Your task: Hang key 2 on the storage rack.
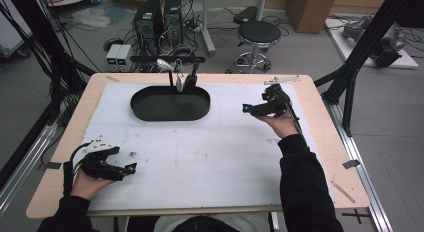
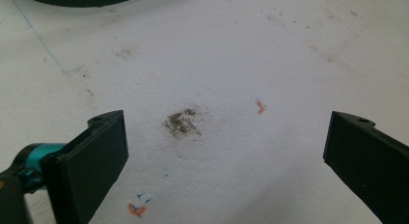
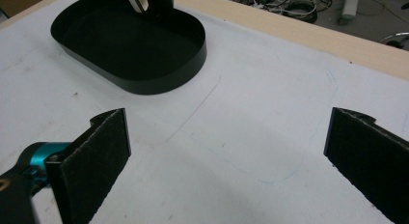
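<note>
1. The step in hand looks like a start or a pause; both grippers are empty and apart from everything, and the nearest thing to work with is the black oval tray [image 1: 170, 104] at the far middle of the white mat [image 1: 200, 152].
2. The tray sits on the mat near the table's [image 1: 320, 142] far edge; a pair of tongs or clips [image 1: 182, 77] stands at its far rim, though what exactly they are is hard to tell; the tray's floor looks bare as far as it shows in the right gripper view [image 3: 130, 45].
3. The left gripper [image 1: 131, 168] rests low near the mat's near-left corner, held in the left hand [image 1: 90, 184] and pointing to the right; its jaws stand wide apart with nothing between them, over a grey smudge [image 2: 182, 122] and small orange flecks [image 2: 261, 107] on the mat.
4. The right gripper [image 1: 245, 108] is held up in the right hand [image 1: 282, 124] at the right of the tray, aimed toward it; its jaws gape fully and grip nothing; the tray lies ahead and to the left of them, well apart.
5. The next move, I judge, calls for the right gripper to travel toward the tray's near rim or the tongs; jaws should remain wide until lined up.
</note>
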